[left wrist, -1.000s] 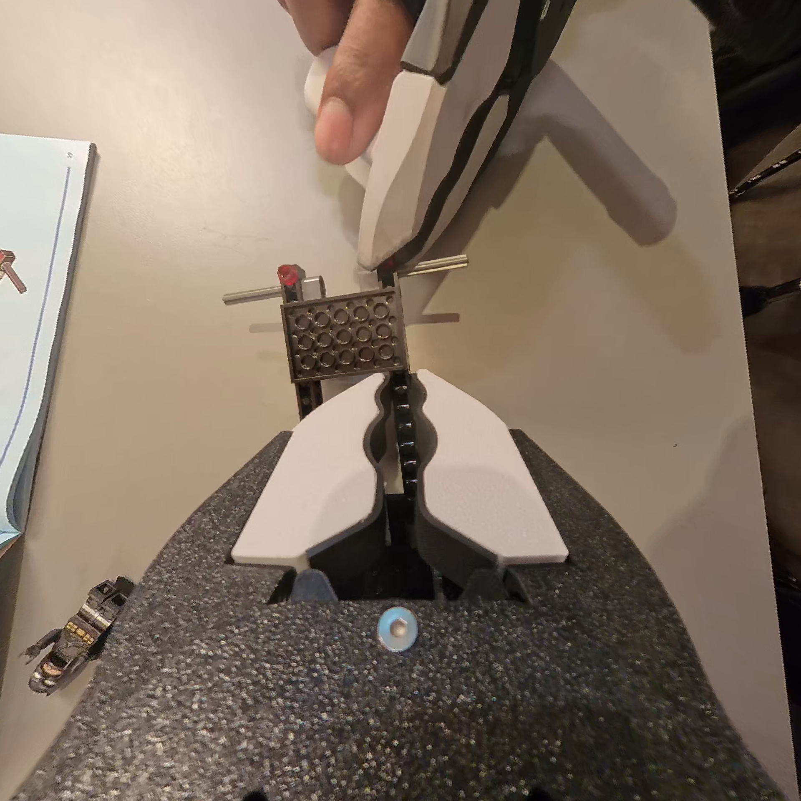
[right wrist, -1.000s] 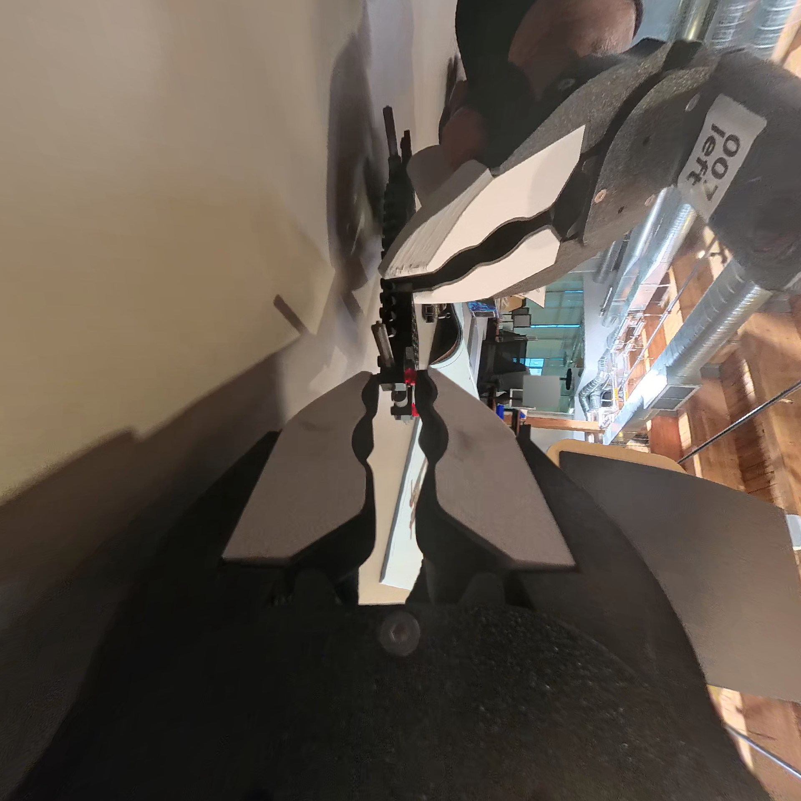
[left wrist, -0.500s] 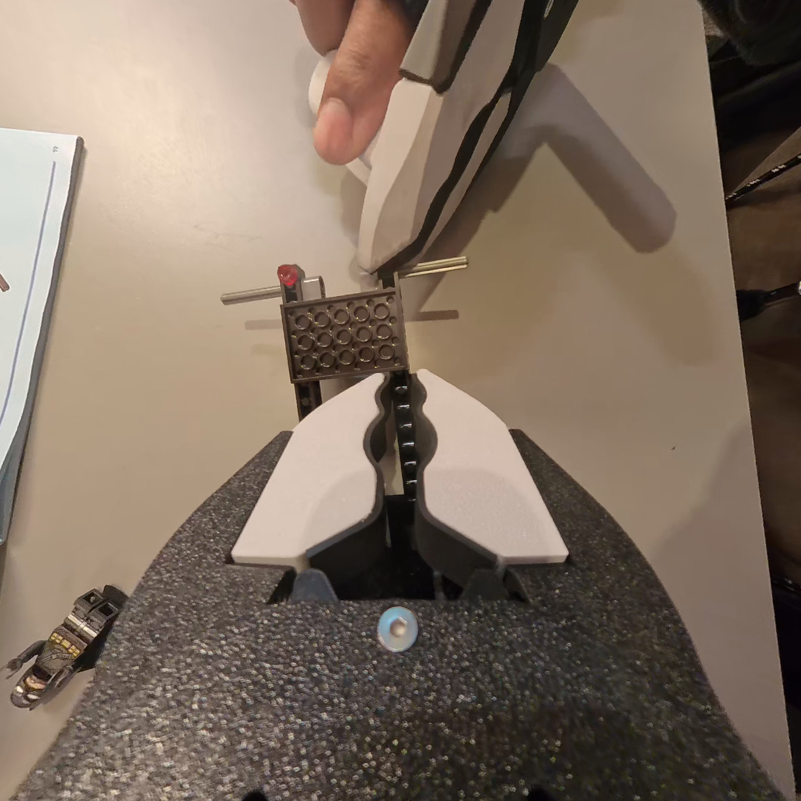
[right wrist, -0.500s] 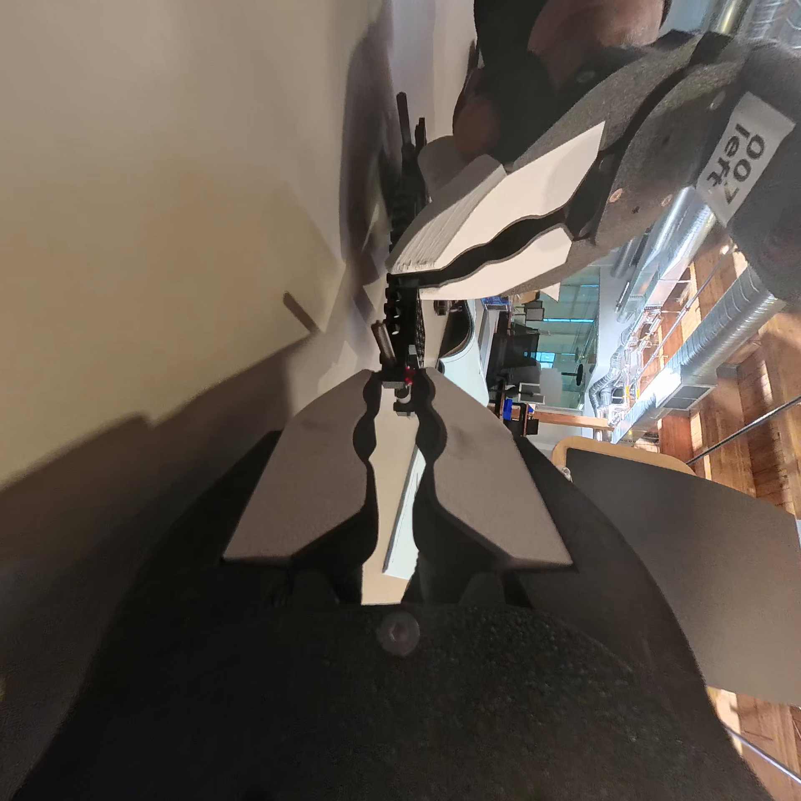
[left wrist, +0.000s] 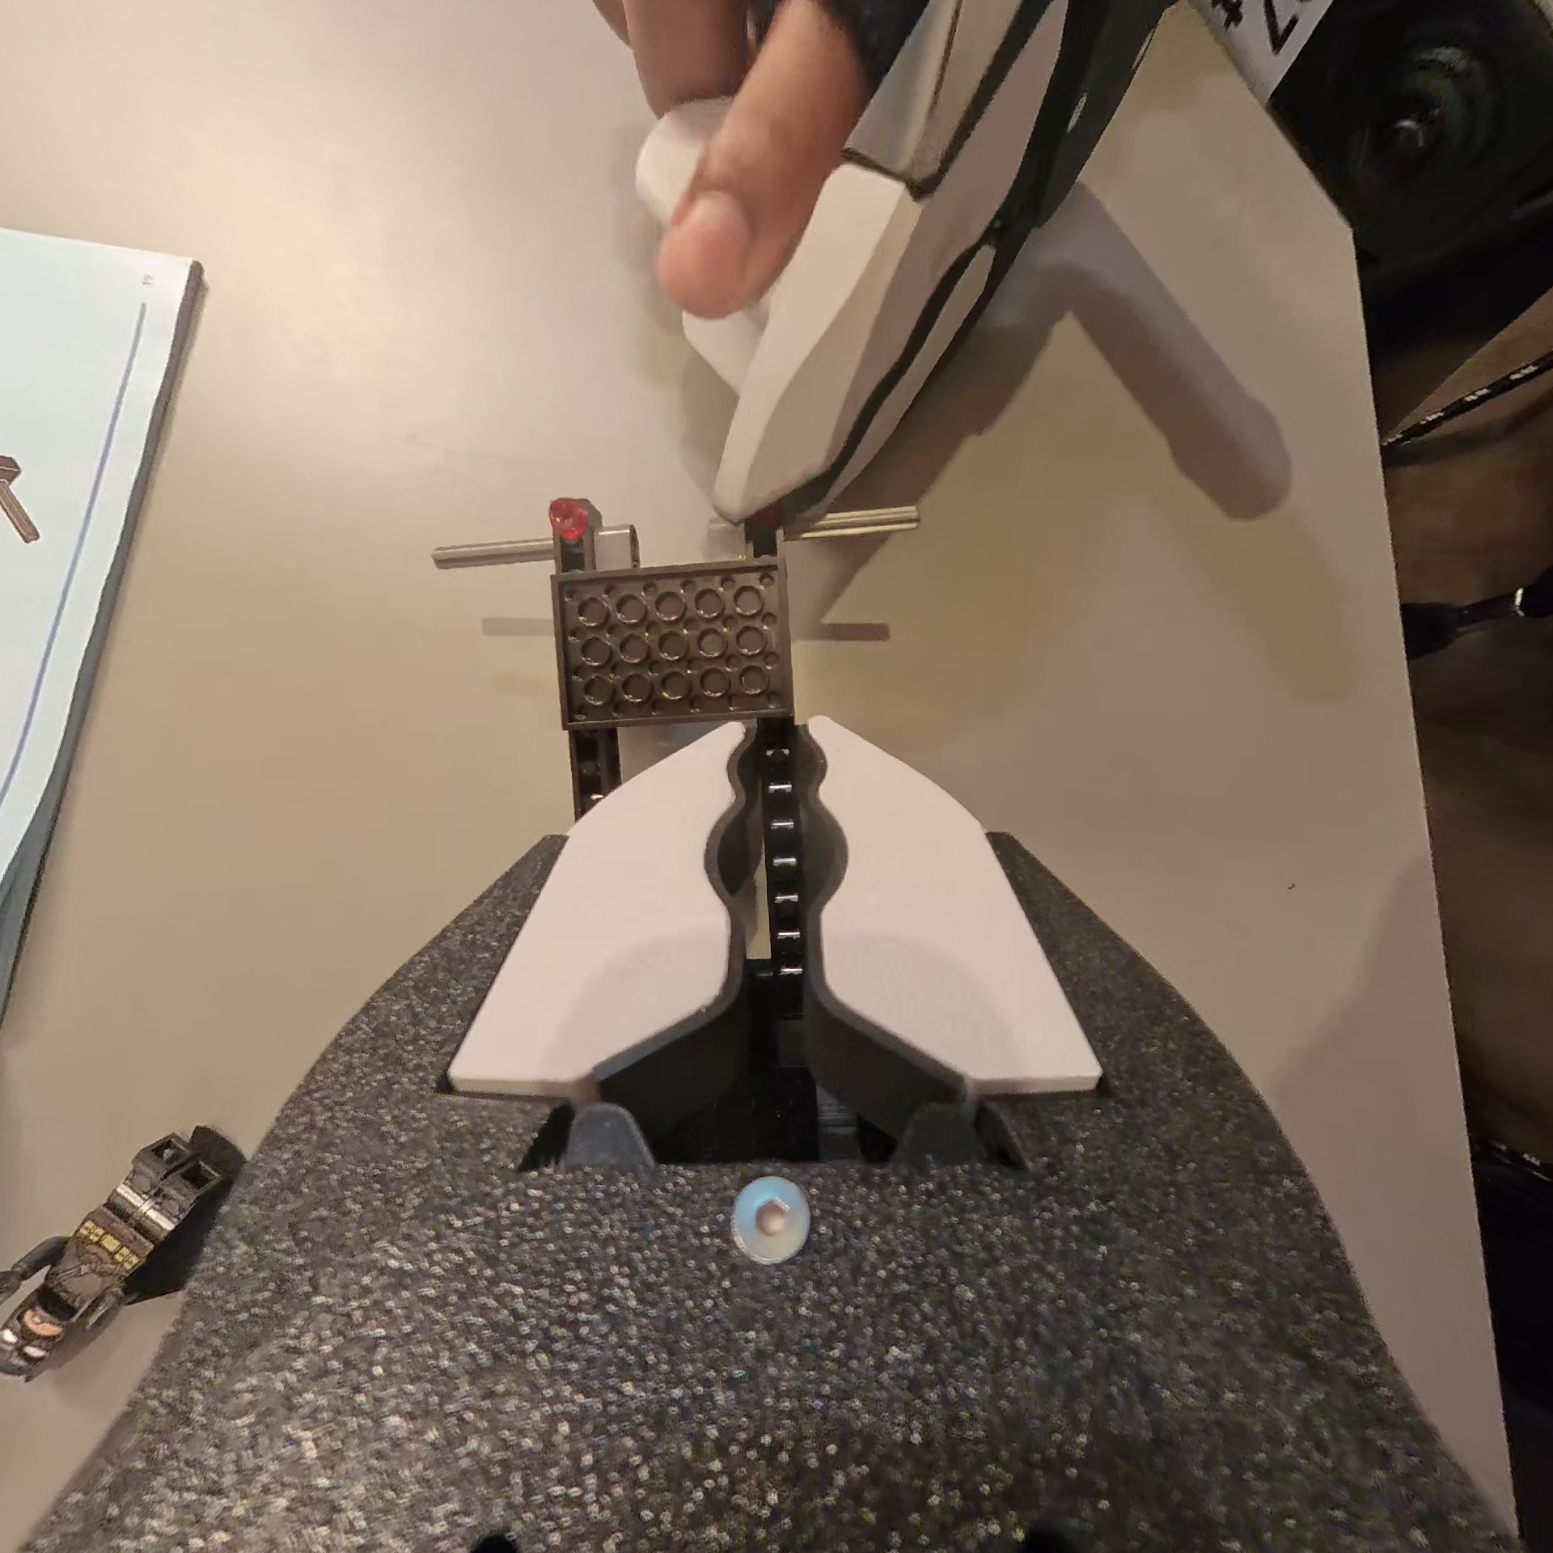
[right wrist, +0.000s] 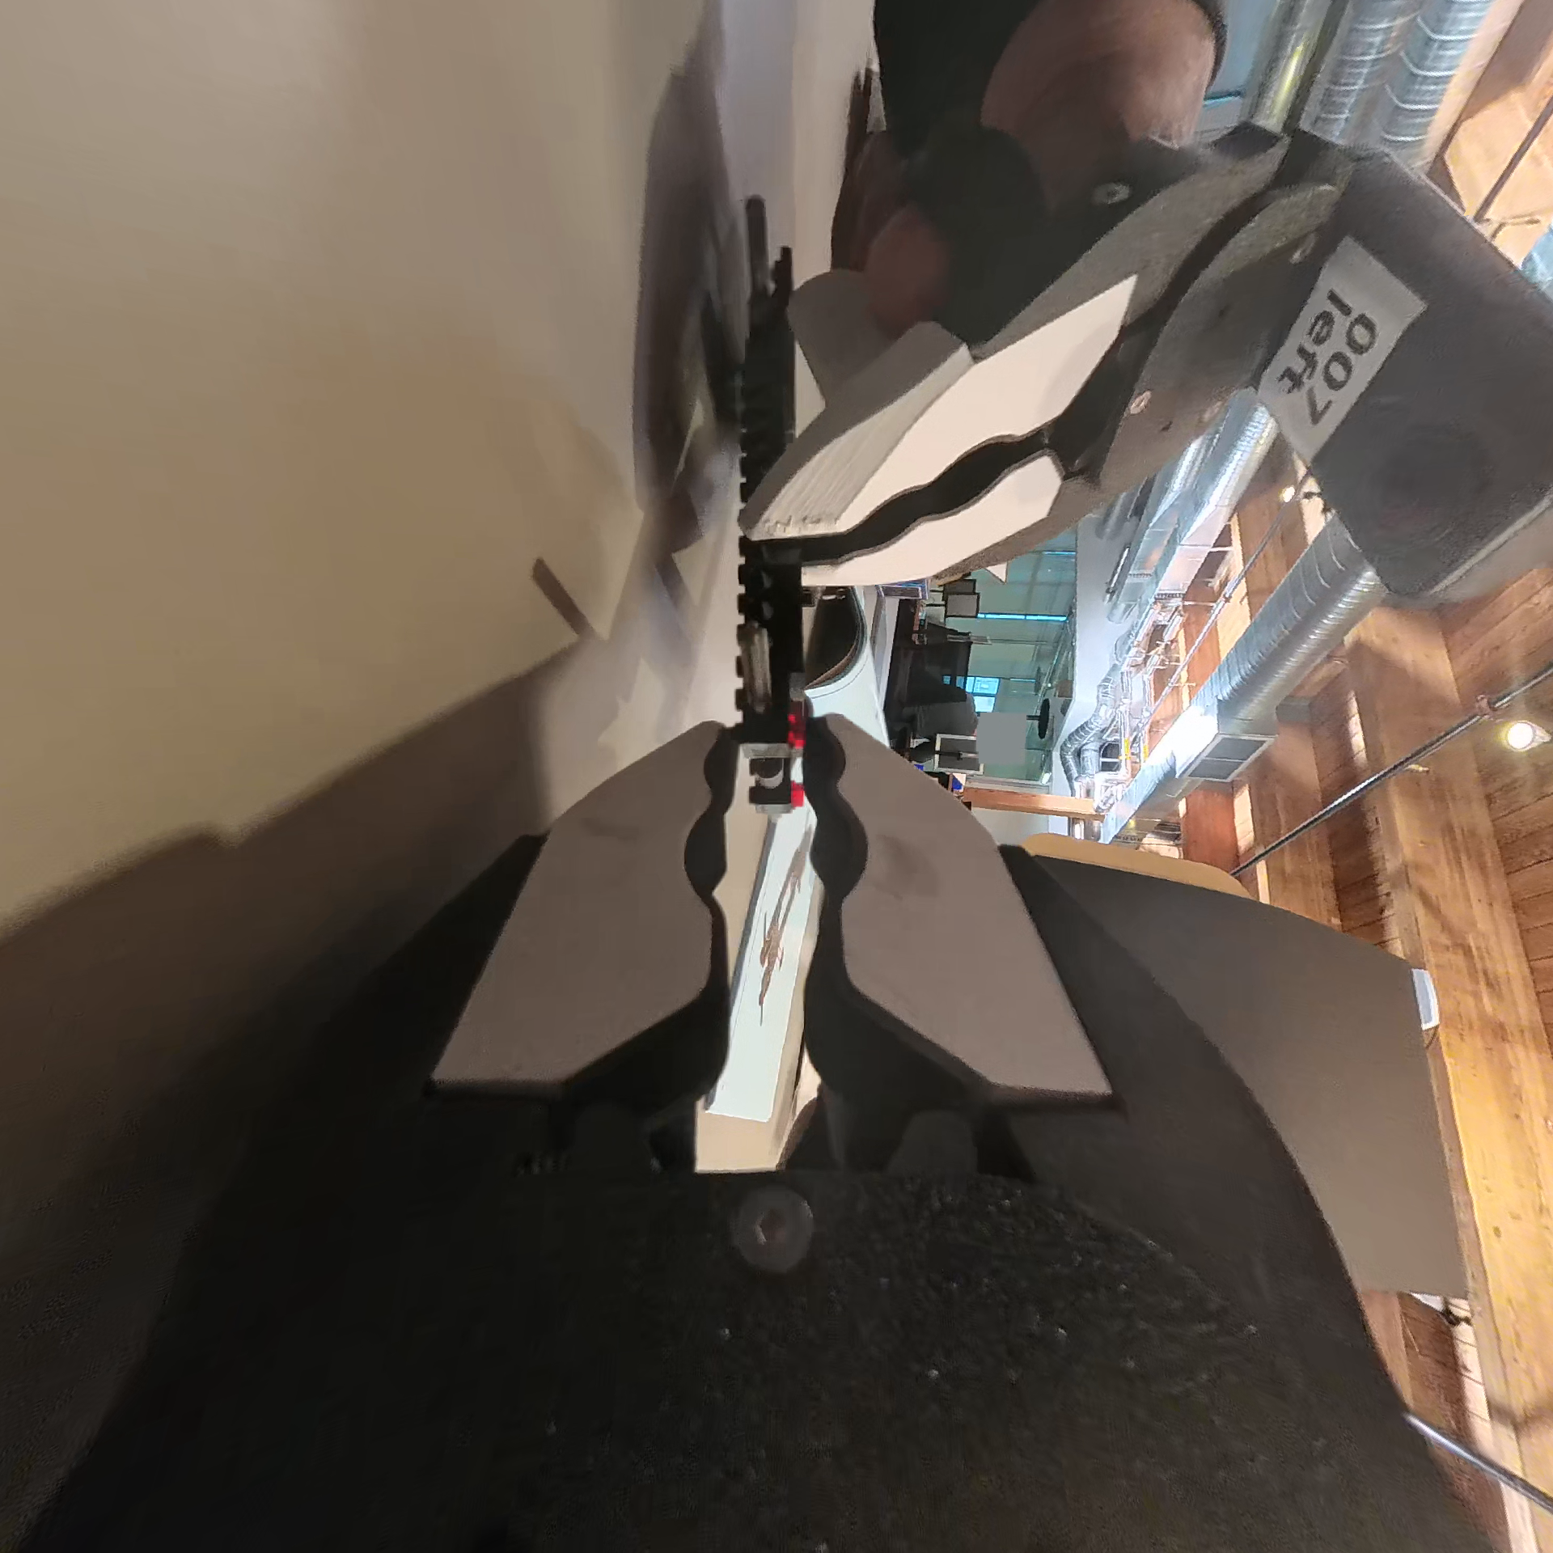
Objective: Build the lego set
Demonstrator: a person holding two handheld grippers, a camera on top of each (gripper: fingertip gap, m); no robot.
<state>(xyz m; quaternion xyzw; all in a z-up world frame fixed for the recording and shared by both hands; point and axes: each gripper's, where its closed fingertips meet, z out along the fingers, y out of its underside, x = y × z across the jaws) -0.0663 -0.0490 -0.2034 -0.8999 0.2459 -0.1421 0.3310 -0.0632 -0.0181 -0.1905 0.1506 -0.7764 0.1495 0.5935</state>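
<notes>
Holding a small brick frame (left wrist: 672,647) up off the bench (left wrist: 336,336) from both ends here, so probably worth squeezing evenly and not twisting one end against the other, since popping those thin beams apart looks easy. Clamping the near end of the black studded beam (left wrist: 781,840) in the left gripper (left wrist: 777,731), jaws narrow and pads pressing on both sides of it. Pinching the far end of that same beam in the right gripper (left wrist: 760,513), jaws also narrow, closing around the little grey and red bits at the tip. Showing the dark grey plate's underside to the left camera, with a red stud (left wrist: 569,517) and grey axle (left wrist: 487,552) poking out behind. Pose-wise: pointing the left gripper forward and level along the beam, angling the right one down from above and across, a fingertip (left wrist: 739,210) resting on its white trigger. Leaving a pale blue booklet (left wrist: 67,504) and a dark minifigure (left wrist: 84,1260) lying off to the left on the bench.
</notes>
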